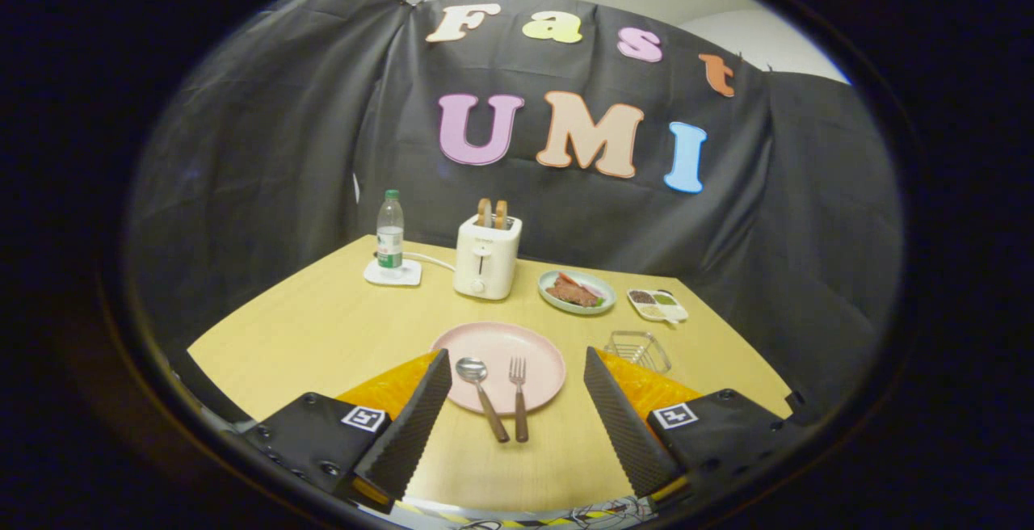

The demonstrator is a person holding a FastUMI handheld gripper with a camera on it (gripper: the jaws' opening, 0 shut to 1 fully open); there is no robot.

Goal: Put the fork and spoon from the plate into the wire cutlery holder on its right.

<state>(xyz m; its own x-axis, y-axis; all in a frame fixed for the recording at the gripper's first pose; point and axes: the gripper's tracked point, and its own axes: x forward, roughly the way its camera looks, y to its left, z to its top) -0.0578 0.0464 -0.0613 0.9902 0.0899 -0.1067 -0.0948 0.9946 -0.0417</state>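
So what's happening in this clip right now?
A handheld gripper hangs above the table with its fingers spread wide, holding nothing. Between and just ahead of them, the spoon and fork lie side by side on the pink plate. The wire cutlery holder beside the plate has no cutlery in it yet.

Gripper (517, 368) — ribbed fingers, square markers
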